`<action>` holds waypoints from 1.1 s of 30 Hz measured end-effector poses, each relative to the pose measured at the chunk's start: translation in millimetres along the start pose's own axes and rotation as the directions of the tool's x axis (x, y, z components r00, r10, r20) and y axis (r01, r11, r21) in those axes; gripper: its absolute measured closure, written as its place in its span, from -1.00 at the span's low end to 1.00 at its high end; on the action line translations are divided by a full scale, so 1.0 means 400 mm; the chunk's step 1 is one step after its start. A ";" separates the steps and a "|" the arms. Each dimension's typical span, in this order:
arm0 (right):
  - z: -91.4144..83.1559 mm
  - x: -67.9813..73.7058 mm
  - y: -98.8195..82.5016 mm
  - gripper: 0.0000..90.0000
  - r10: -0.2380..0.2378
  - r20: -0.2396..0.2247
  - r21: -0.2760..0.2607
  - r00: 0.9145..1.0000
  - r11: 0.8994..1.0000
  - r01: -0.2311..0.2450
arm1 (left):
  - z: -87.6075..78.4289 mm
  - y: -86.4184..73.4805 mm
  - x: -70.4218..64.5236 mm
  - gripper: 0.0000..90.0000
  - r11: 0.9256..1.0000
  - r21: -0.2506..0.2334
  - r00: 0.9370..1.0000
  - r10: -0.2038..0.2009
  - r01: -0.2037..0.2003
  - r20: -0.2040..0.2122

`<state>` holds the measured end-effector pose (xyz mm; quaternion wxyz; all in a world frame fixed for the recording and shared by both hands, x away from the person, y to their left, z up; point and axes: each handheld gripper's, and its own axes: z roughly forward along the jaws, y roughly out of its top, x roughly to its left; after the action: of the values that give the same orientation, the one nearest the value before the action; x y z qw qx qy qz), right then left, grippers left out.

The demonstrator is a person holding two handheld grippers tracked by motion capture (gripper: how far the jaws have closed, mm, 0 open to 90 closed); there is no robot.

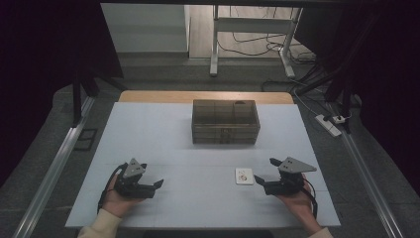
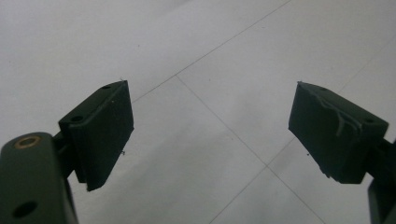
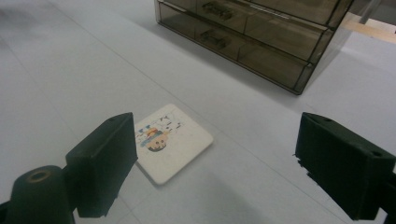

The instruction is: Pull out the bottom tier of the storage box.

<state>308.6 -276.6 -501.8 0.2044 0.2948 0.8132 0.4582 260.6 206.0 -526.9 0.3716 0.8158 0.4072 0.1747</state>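
The right gripper (image 1: 264,173) rests low on the white table (image 1: 198,198), held in the person's right hand (image 1: 297,201), with its jaws spread wide and nothing between them. Just beside it, toward the middle of the table, lies a small white card (image 1: 244,176) with a little coloured picture on it. In the right gripper view the card (image 3: 173,141) lies flat on the table ahead of the jaws, its near corner partly hidden behind the left jaw; whether that jaw touches the card cannot be told.

The left gripper (image 1: 157,183) sits well apart from the card, on the other side of the table, held in the left hand (image 1: 116,201). Its jaws also stand wide apart, and the left gripper view shows bare table (image 2: 210,70) between them, so it holds nothing.

Farther back, near the middle of the table's far edge, stands a dark see-through drawer box (image 1: 226,121). In the right gripper view the drawer box (image 3: 261,35) has its drawers pushed in.
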 end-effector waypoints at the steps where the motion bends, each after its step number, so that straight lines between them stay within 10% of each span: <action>1: 0.002 0.002 0.000 -0.73 -0.003 -0.003 0.003 1.000 1.000 0.003 | 0.001 0.000 0.000 -0.68 1.000 0.003 1.000 0.002 -0.002 0.000; 33: 0.028 0.048 0.007 -0.73 -0.042 -0.038 0.024 0.998 0.999 0.043 | 0.003 -0.001 0.003 -0.69 1.000 0.010 1.000 -0.009 0.009 -0.001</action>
<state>302.0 -255.8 -506.0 0.1952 0.2712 0.8286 0.4491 261.8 206.8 -527.9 0.3679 0.8158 0.4119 0.1713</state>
